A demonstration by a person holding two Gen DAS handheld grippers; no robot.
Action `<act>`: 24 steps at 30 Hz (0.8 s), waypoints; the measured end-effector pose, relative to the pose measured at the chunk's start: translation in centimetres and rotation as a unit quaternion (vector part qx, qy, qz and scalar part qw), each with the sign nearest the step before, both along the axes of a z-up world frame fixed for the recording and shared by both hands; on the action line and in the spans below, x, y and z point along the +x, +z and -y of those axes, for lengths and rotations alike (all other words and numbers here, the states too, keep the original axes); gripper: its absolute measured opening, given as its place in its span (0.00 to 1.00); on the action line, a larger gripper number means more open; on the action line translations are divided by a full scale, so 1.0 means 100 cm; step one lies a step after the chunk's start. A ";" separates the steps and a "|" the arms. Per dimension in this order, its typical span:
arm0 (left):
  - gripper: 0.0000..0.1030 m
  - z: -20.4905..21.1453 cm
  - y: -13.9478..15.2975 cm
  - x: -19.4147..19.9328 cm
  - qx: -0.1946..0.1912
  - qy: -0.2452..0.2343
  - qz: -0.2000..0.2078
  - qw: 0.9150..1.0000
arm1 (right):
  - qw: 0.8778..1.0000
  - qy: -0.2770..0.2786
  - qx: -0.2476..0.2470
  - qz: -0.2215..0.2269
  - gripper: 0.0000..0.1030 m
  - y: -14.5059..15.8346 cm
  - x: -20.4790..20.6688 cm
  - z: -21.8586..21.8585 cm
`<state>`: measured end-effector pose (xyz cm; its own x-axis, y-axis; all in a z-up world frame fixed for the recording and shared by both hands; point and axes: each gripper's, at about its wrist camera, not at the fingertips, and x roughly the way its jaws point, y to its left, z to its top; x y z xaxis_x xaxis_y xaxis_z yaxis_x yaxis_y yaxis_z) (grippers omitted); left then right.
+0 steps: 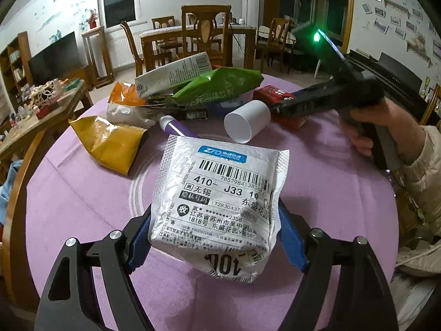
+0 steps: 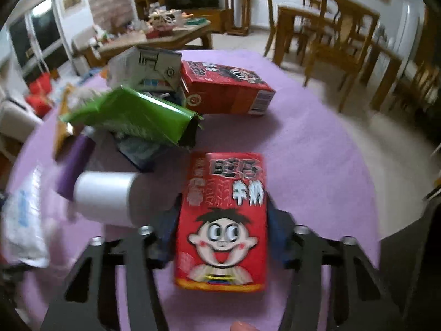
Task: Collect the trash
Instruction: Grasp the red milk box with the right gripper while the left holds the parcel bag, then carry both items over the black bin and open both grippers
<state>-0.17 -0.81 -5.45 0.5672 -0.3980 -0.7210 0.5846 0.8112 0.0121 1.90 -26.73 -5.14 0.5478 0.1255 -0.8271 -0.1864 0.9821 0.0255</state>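
Trash covers the far half of a round table (image 1: 69,193) under a lilac cloth, and two pieces of it are in hand. Taking the white paper cup (image 1: 247,120), lying on its side, as the landmark: the left tool (image 1: 217,237) is clenched on a white courier parcel bag (image 1: 220,193), just nearer than the cup, its blue pads pressing both sides of the bag's lower half. The right tool (image 2: 220,237) has a red milk carton (image 2: 223,220) between its pads, just right of the cup; the pads appear to press the carton's sides, though this view is blurred.

Beyond the cup sit a green foil pouch (image 1: 217,85), a white box (image 1: 173,74), a second red carton (image 2: 226,91), a purple tube (image 1: 176,127) and two yellow-orange bags (image 1: 110,143).

Risks, as a judgement: the soft bag could sag or slip out when lifted, since only its lower part is pinched. The carton could crush, or twist loose if the grip is off-centre. Swinging either tool could knock the cup and send it rolling off the table.
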 end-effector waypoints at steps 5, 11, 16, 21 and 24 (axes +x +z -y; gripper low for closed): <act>0.75 -0.003 0.003 0.000 -0.007 0.008 0.006 1.000 | 0.995 0.000 0.099 0.001 0.49 0.003 -0.012 0.026; 0.75 0.012 0.021 0.002 -0.051 -0.004 0.005 0.999 | 0.970 0.015 0.235 0.056 0.49 0.036 -0.059 0.080; 0.75 0.057 0.046 0.011 -0.078 -0.028 0.019 0.996 | 0.958 -0.016 0.261 0.119 0.49 0.070 -0.095 0.127; 0.75 0.129 0.062 0.017 -0.097 -0.080 0.024 0.992 | 0.952 -0.074 0.240 0.176 0.49 0.091 -0.134 0.180; 0.75 0.174 0.061 0.020 -0.096 -0.111 0.022 0.989 | 0.947 -0.111 0.233 0.193 0.49 0.096 -0.152 0.212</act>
